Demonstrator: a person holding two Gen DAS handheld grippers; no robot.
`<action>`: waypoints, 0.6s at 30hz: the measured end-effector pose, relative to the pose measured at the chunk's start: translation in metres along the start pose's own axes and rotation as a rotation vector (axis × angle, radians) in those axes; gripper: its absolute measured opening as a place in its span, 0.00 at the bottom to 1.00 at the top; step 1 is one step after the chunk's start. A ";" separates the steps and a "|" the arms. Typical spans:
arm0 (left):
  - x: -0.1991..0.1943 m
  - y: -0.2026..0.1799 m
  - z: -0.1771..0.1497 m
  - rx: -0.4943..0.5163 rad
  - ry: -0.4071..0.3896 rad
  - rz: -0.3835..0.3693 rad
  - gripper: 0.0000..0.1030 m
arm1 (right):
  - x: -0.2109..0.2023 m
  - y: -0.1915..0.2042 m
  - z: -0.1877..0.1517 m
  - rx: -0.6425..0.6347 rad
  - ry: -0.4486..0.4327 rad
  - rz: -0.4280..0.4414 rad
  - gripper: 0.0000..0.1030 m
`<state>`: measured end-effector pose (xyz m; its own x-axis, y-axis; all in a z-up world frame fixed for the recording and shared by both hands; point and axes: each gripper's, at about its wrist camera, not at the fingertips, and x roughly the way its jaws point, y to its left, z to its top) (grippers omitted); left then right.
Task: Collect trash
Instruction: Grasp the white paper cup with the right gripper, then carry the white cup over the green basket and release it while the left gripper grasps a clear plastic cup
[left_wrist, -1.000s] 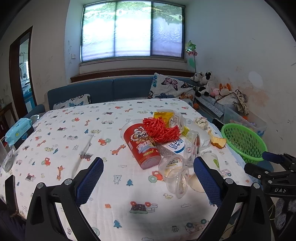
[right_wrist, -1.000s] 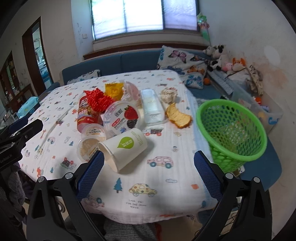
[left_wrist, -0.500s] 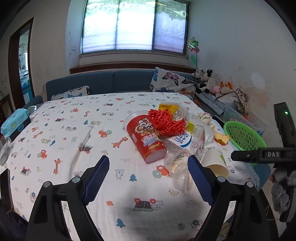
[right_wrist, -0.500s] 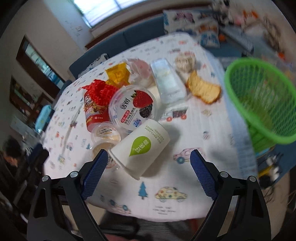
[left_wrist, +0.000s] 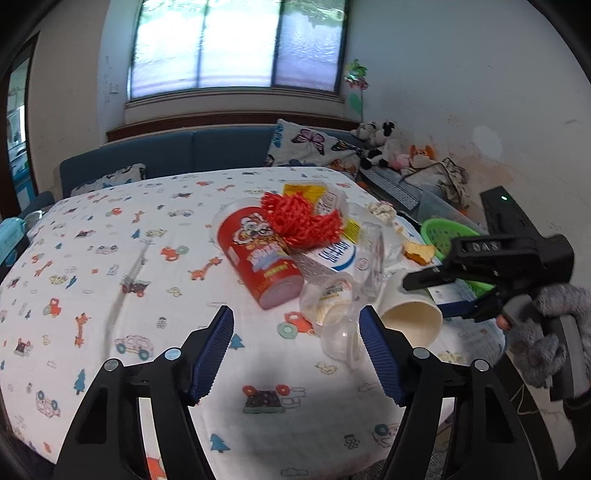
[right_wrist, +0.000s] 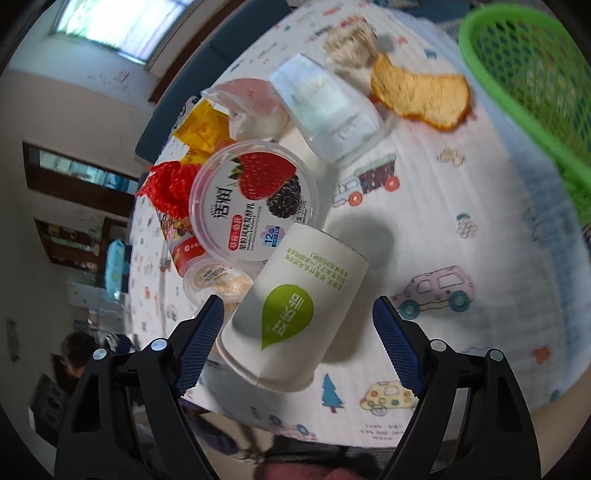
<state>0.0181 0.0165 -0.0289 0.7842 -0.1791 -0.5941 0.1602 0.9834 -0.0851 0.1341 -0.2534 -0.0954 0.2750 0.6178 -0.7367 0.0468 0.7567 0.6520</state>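
A pile of trash lies on the cartoon-print tablecloth (left_wrist: 110, 266). A white paper cup with a green leaf (right_wrist: 295, 306) lies on its side between the fingers of my right gripper (right_wrist: 297, 314). Its jaws are closing, and the right pad is still apart from the cup. Behind the cup are a strawberry yogurt tub (right_wrist: 255, 199), a small pudding cup (right_wrist: 214, 280) and a bread slice (right_wrist: 417, 96). My left gripper (left_wrist: 295, 325) hovers low over the cloth, jaws closing on nothing. A red can (left_wrist: 258, 258) and clear plastic cups (left_wrist: 332, 310) lie just ahead of it. The right gripper (left_wrist: 436, 295) shows beside the paper cup (left_wrist: 410, 314).
A green mesh basket (right_wrist: 535, 81) stands off the table's right edge. A red net (left_wrist: 301, 221), a yellow packet (right_wrist: 203, 125), a clear container (right_wrist: 325, 114) and crumpled paper (right_wrist: 351, 44) lie in the pile. A blue sofa (left_wrist: 184, 151) is behind. A person (right_wrist: 77, 354) is at far left.
Both grippers' jaws have narrowed. My right gripper rolled, tipped down and dropped around the paper cup, coming into the left wrist view. My left gripper sank a little toward the pile.
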 end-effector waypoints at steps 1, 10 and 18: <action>0.001 -0.003 -0.001 0.015 0.001 -0.009 0.65 | 0.003 -0.003 0.002 0.017 0.009 0.010 0.77; 0.024 -0.018 -0.009 0.063 0.071 -0.092 0.63 | 0.001 -0.015 0.003 0.059 0.044 0.088 0.67; 0.057 -0.020 -0.011 0.043 0.149 -0.111 0.61 | -0.031 -0.011 -0.004 -0.046 -0.049 0.045 0.66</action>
<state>0.0529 -0.0131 -0.0696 0.6632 -0.2775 -0.6951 0.2693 0.9550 -0.1243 0.1209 -0.2799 -0.0803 0.3224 0.6410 -0.6966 -0.0106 0.7383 0.6744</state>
